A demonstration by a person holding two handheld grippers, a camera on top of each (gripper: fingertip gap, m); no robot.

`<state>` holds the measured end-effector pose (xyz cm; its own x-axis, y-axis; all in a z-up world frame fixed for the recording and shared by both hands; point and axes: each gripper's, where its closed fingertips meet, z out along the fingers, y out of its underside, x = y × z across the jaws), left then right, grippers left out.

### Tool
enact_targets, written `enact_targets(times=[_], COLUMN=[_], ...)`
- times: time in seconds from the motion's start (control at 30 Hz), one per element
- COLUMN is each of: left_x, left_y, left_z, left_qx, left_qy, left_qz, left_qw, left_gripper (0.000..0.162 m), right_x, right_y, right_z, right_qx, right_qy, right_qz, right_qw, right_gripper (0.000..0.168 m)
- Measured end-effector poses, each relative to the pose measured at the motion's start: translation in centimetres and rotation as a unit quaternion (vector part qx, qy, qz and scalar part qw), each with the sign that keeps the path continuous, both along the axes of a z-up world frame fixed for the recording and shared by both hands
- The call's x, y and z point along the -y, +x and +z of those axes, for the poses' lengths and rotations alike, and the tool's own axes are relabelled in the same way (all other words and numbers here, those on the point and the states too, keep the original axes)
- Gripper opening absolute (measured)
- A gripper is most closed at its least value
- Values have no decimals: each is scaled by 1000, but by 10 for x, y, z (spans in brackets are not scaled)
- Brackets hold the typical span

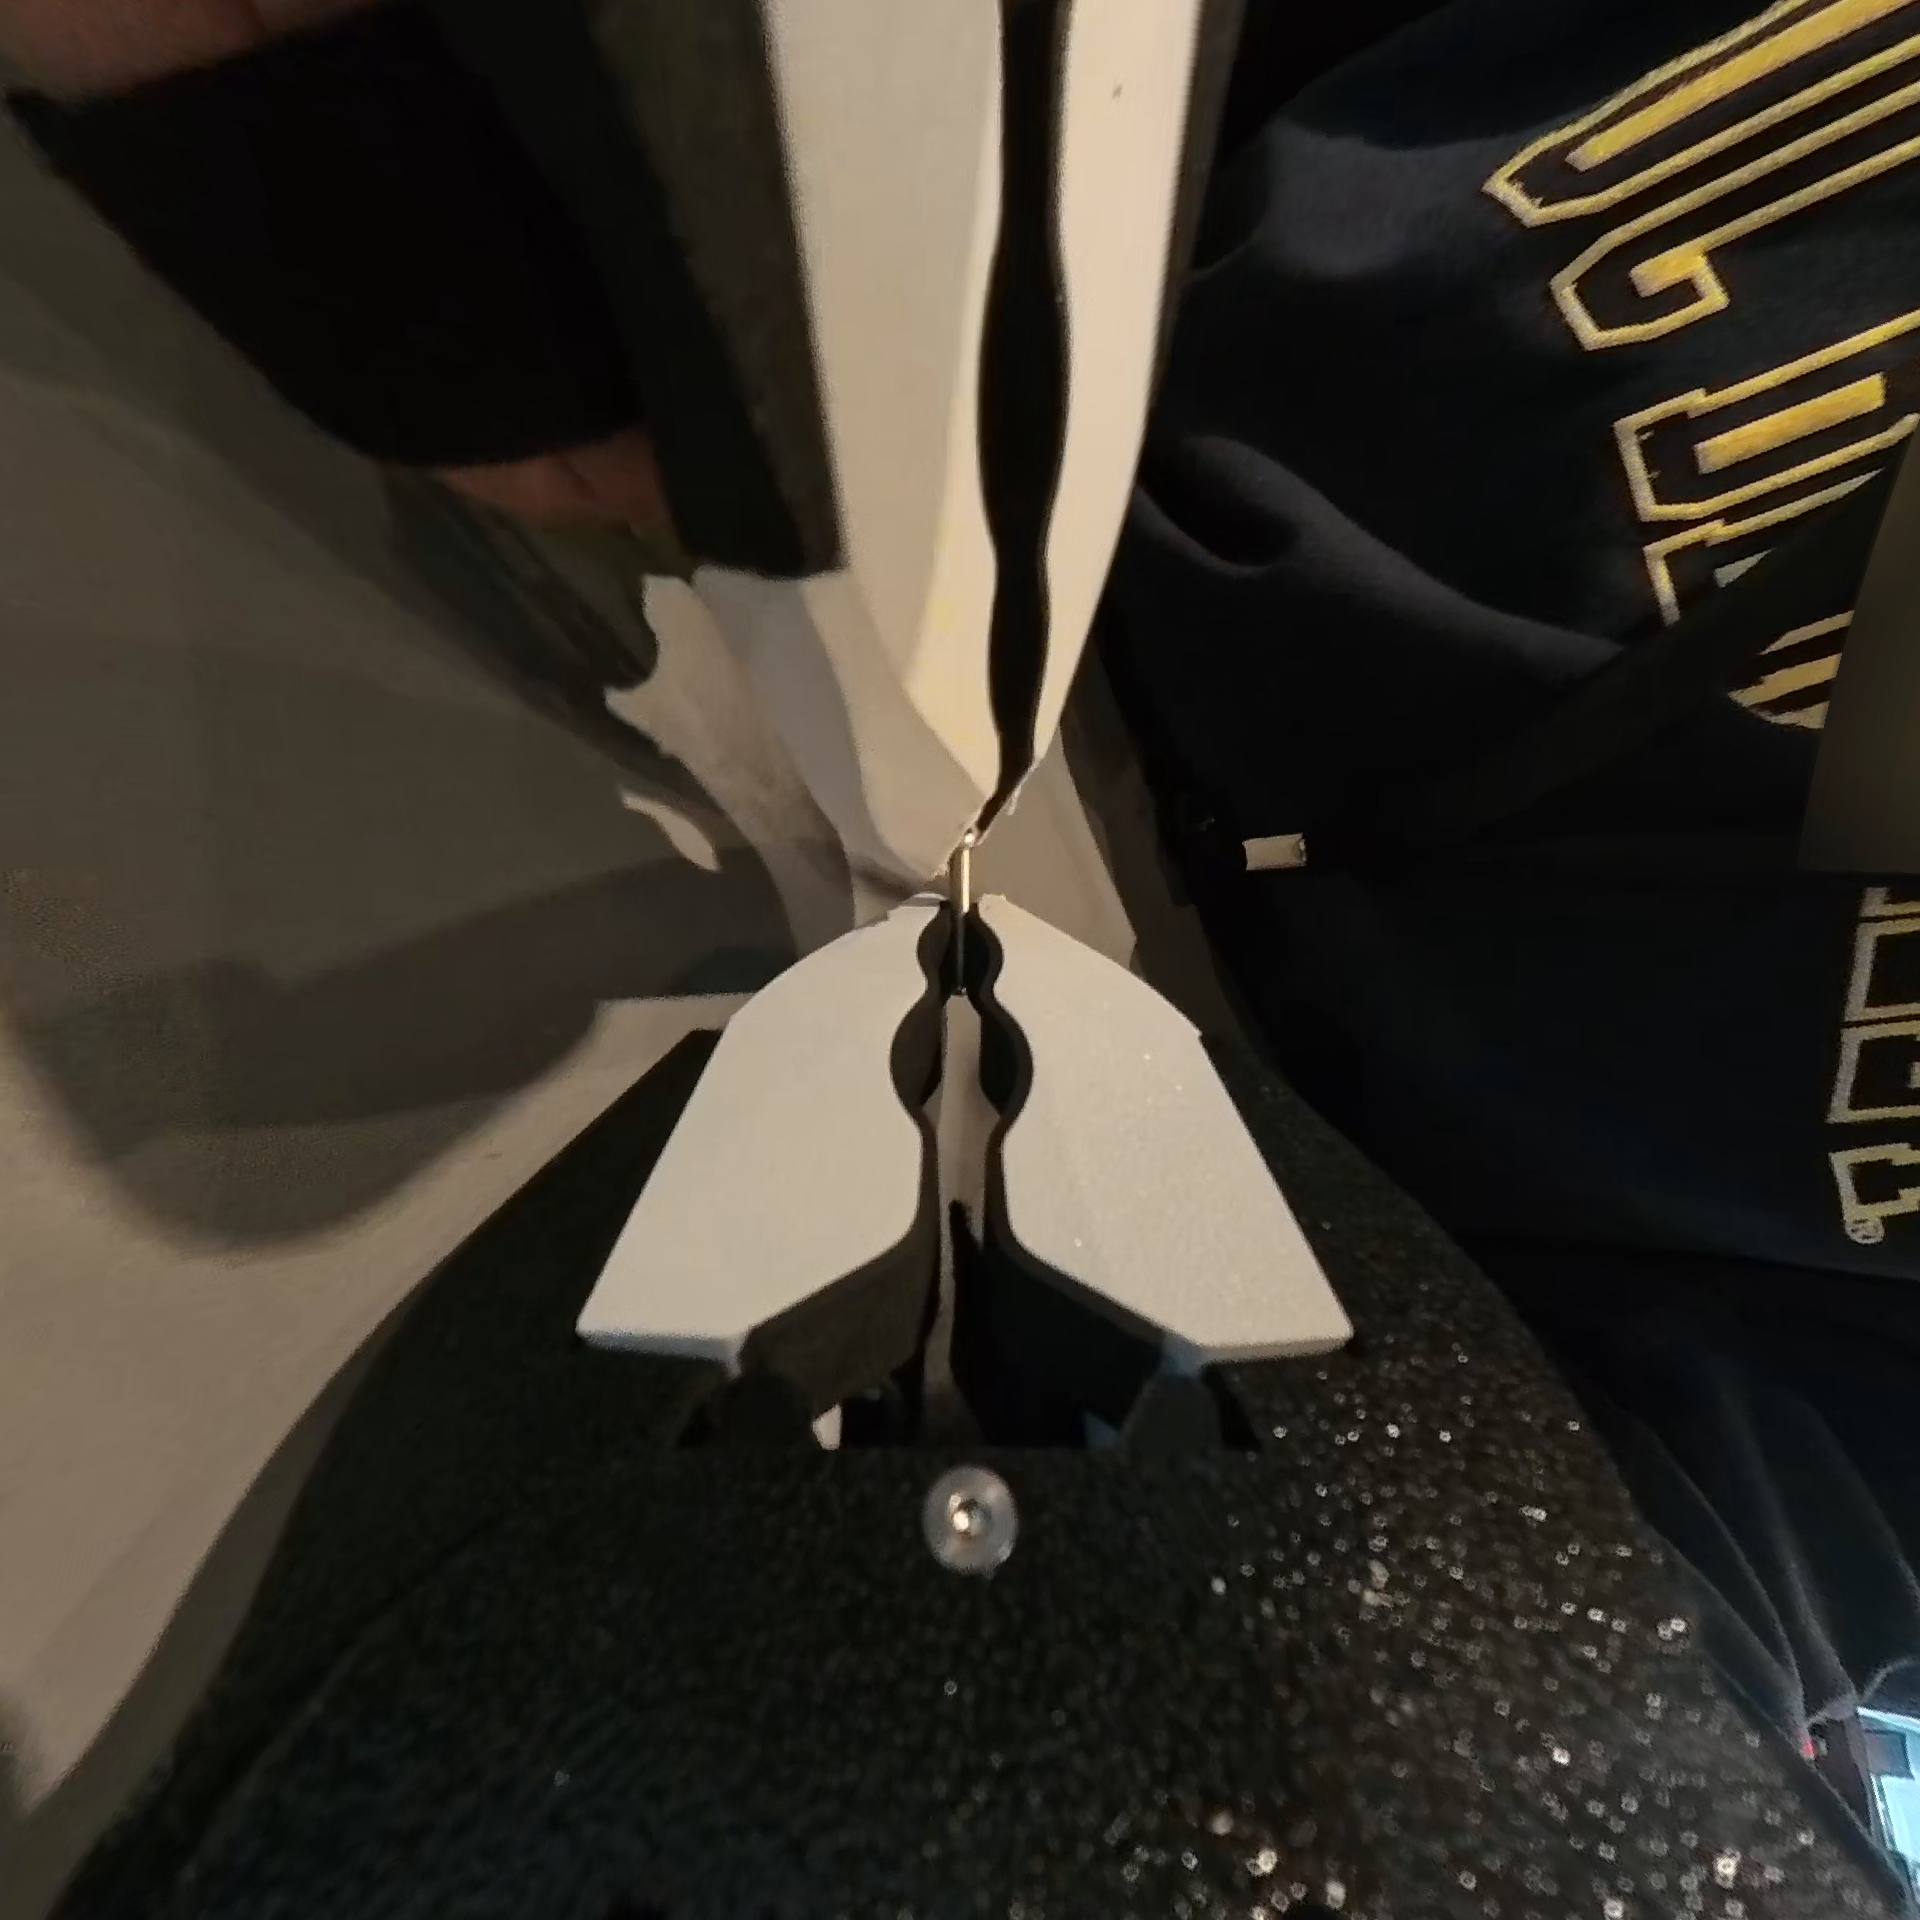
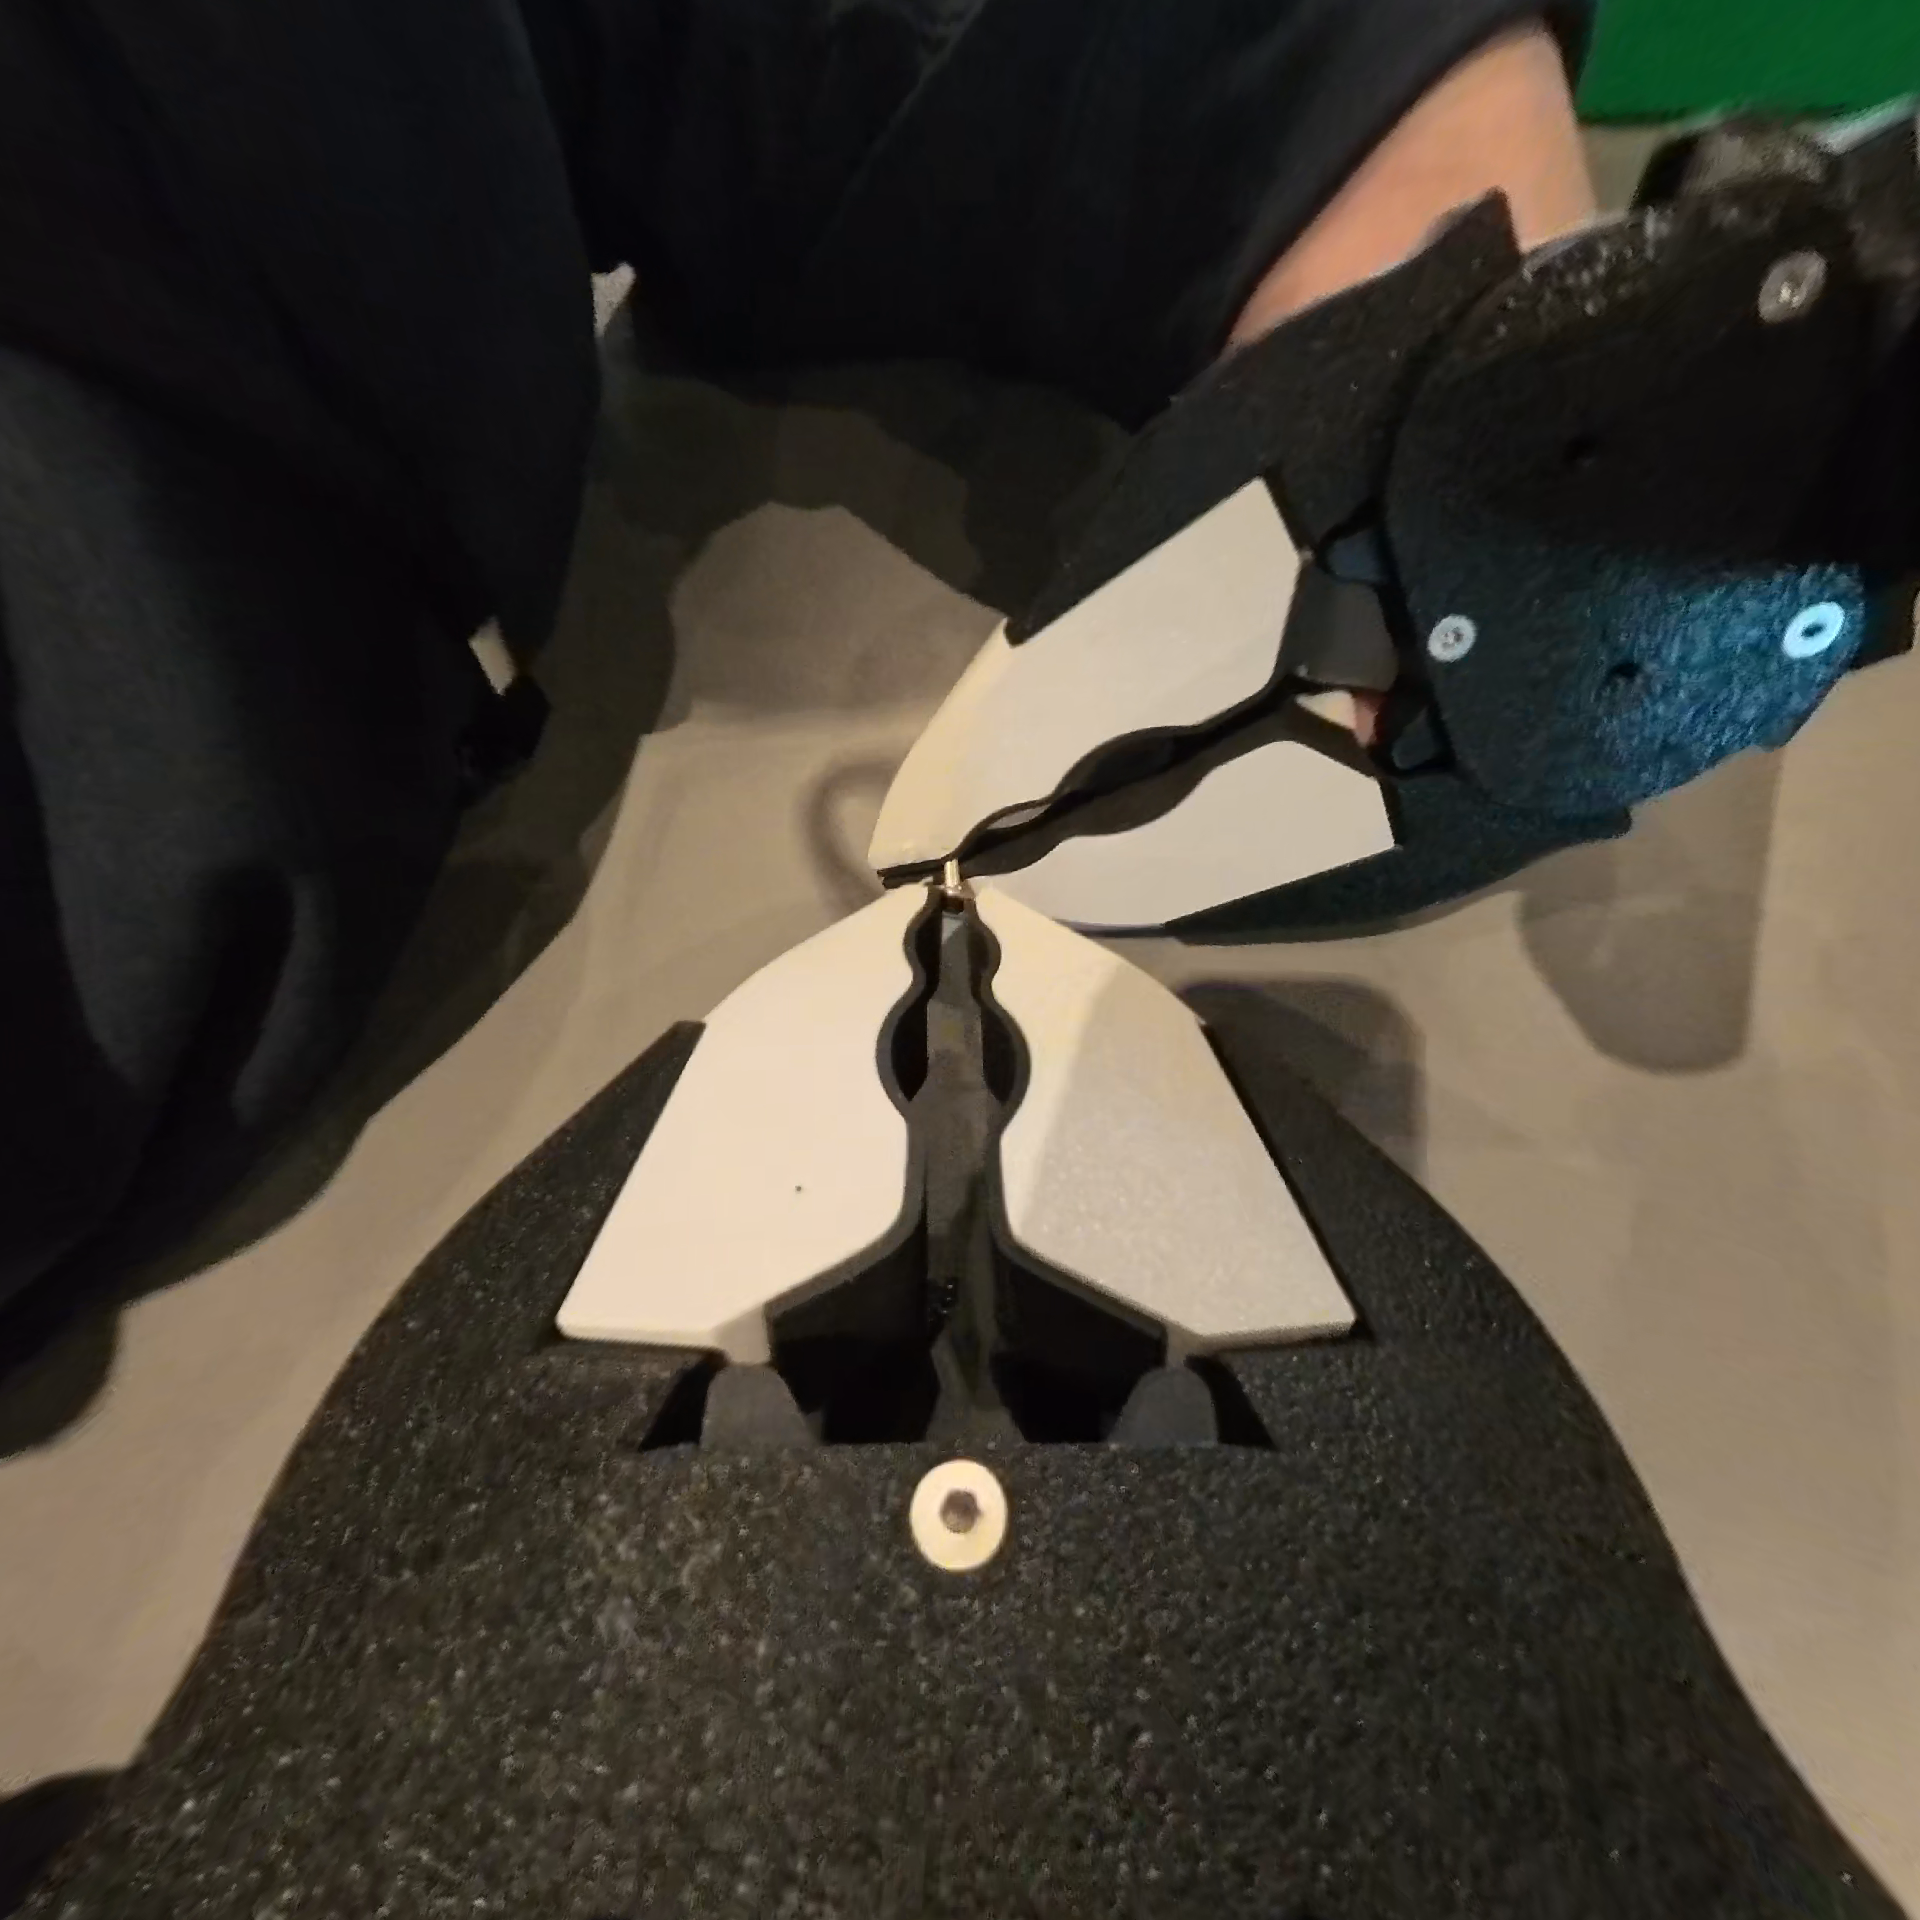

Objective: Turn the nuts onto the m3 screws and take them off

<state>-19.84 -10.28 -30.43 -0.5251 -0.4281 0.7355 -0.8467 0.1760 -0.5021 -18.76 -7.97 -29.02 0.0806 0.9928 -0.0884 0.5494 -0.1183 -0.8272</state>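
fingers off-white, black-lined; gripper bodies speckled black | screw silver | sweatshirt navy, yellow lettering | table beige

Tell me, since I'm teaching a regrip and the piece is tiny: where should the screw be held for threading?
Grip the screw by one end of its thin shaft, at the very fingertips, coming in along its axis as the left gripper does. That probably leaves the other end free for the right gripper, which closes on it head-on. Which end carries the nut cannot be told.
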Motion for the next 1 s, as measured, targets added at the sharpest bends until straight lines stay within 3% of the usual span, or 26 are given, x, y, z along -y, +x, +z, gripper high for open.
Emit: enact_targets(times=[0.27,0.37,0.43,0.53,0.67,0.8,1.0], left_x=[1,1,1,0,1,1,2], left_y=[-2,-2,-1,3,2,1,0], left_z=[-3,-3,-3,2,1,2,3], left_qx=[-10,-10,-11,-10,-7,-4,2], left_qy=[13,14,13,-12,-8,-11,-16], left_qz=[-7,-6,-2,16,10,7,3], left_qw=[1000,1000,1000,1000,1000,1000,1000], left_gripper=[0,1,1,1,1,1,1], right_x=[1,1,2,-3,-4,-3,-1], right_y=[-2,-6,-6,-1,2,4,3], right_z=[-3,-4,-4,1,17,27,12], right_qx=[46,14,0,-10,-85,-117,-58], right_qy=[-78,-198,-250,-200,-61,-5,4], right_qz=[-163,-246,-260,-224,-148,-126,-99], right_qw=[982,949,933,954,984,985,993], right_gripper=[4,5,5,6,30,20,11])
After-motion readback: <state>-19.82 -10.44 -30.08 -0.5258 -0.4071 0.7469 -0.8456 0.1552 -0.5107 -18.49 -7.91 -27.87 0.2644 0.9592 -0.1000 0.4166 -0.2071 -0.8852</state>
